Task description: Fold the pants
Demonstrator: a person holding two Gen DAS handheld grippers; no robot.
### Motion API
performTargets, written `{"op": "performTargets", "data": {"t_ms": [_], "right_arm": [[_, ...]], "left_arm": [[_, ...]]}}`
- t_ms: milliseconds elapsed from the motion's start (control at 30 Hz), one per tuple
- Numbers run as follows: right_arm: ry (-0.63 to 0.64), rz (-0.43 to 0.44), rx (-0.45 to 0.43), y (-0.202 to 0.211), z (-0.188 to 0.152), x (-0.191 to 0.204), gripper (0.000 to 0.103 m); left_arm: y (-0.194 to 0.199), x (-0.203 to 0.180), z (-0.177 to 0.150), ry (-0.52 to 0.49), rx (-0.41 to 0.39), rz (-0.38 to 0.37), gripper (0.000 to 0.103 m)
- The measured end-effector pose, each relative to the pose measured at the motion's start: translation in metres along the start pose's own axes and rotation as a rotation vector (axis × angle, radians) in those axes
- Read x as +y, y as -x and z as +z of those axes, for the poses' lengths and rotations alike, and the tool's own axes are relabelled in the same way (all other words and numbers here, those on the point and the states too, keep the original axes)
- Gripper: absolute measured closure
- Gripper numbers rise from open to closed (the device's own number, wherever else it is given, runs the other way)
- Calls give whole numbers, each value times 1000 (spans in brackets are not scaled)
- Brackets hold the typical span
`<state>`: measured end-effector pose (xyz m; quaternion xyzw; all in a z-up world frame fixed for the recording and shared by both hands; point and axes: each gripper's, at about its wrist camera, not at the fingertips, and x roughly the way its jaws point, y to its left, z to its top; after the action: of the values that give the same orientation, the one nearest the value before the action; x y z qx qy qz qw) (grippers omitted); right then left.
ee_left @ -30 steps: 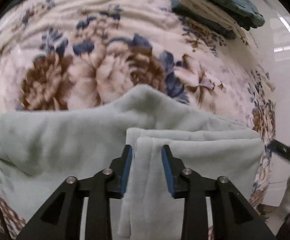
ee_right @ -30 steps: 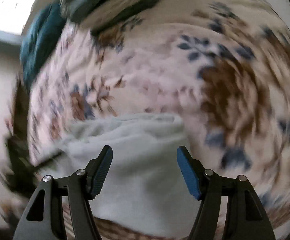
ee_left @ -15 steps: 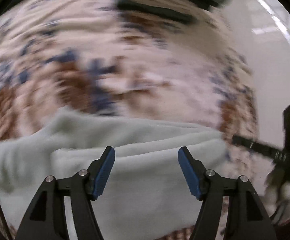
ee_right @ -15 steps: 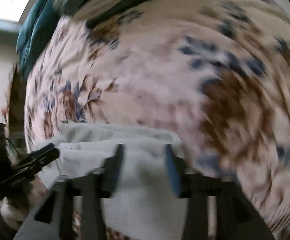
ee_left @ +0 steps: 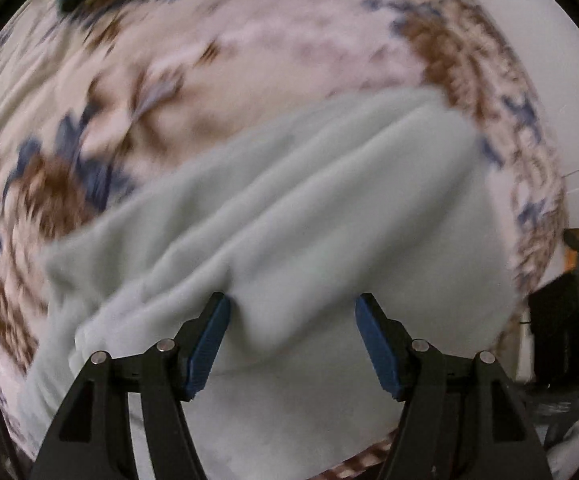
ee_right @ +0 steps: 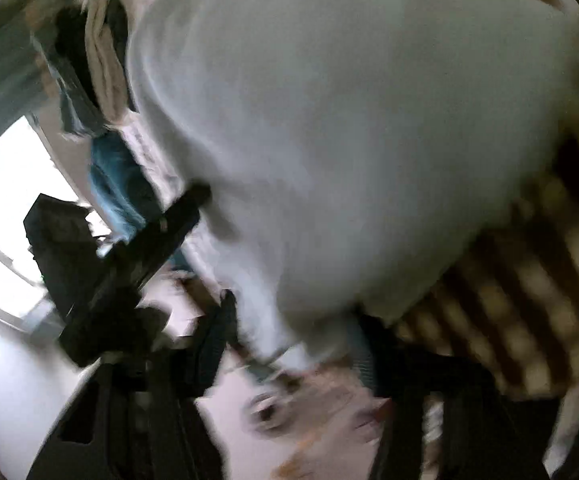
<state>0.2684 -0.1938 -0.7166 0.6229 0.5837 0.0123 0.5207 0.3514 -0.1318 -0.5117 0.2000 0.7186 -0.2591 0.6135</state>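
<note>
1. Now your left hand-held gripper (ee_left: 292,340) stands wide and empty, straight above the folded pants (ee_left: 329,220) on the floral blanket (ee_left: 209,60).
2. Your right hand-held gripper (ee_right: 289,352) has just been closing to a narrow pinch at the pants' near edge; blur hides whether cloth is caught.
3. Confirm both layers before lifting.

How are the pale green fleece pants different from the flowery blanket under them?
The pale green fleece pants are one plain colour; the flowery blanket has brown and blue blooms on cream. The pants are folded in layers; the blanket lies spread beneath. Both look soft.
</note>
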Motion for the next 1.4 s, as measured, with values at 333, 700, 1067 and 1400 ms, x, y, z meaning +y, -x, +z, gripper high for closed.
{"op": "performTargets", "data": {"t_ms": [333,700,1067,1400], "right_arm": [[28,51,65,7,1,10,34],[-37,36,27,-40,0,11,35],[129,-227,43,-41,-11,54,74],[575,-639,-9,-41,-67,179,28]], "left_arm": [[37,78,-93,467,-177,-126,40],[-28,110,-148,779,-253,-397,40],[-29,105,-158,715,-218,-338,58],[17,114,-171,728,-349,-199,2]]}}
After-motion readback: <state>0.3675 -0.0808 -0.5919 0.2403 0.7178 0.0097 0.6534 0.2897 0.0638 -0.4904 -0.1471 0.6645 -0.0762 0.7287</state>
